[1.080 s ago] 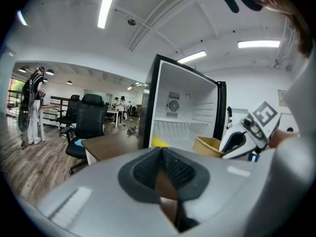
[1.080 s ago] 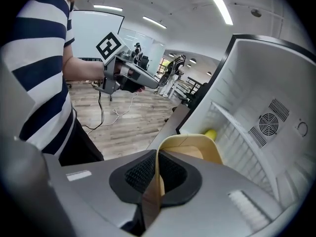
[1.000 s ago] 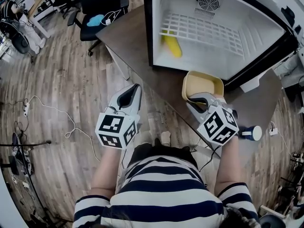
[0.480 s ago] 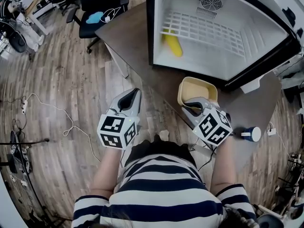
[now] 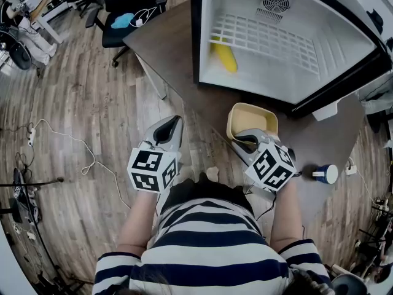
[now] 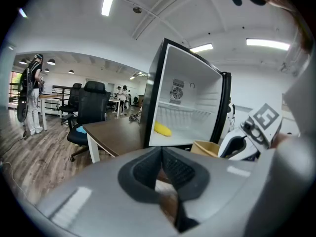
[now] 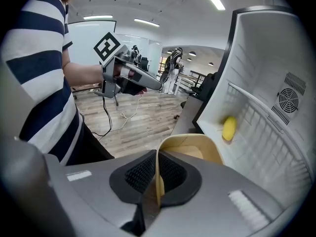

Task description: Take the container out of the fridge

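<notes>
A pale yellow open container [image 5: 250,119] hangs over the brown table [image 5: 166,48], just outside the open white fridge [image 5: 288,39]. My right gripper [image 5: 244,141] is shut on its near rim; in the right gripper view the container's wall [image 7: 197,147] runs between the pads. A yellow fruit [image 5: 223,56] lies on the fridge floor, also visible as the yellow fruit [image 7: 228,128]. My left gripper [image 5: 169,126] hangs over the floor to the left, jaws together with nothing between them, the left gripper [image 6: 160,174] aiming toward the fridge [image 6: 190,107].
A black office chair [image 5: 126,8] stands at the table's far left corner. A white cable [image 5: 67,145] trails across the wood floor. A blue-and-white cup [image 5: 324,174] sits on the table at the right. The fridge door's black edge [image 5: 344,82] flanks the container.
The right gripper has drawn the container back toward me and a little left, farther from the fridge opening. The left gripper has barely moved.
</notes>
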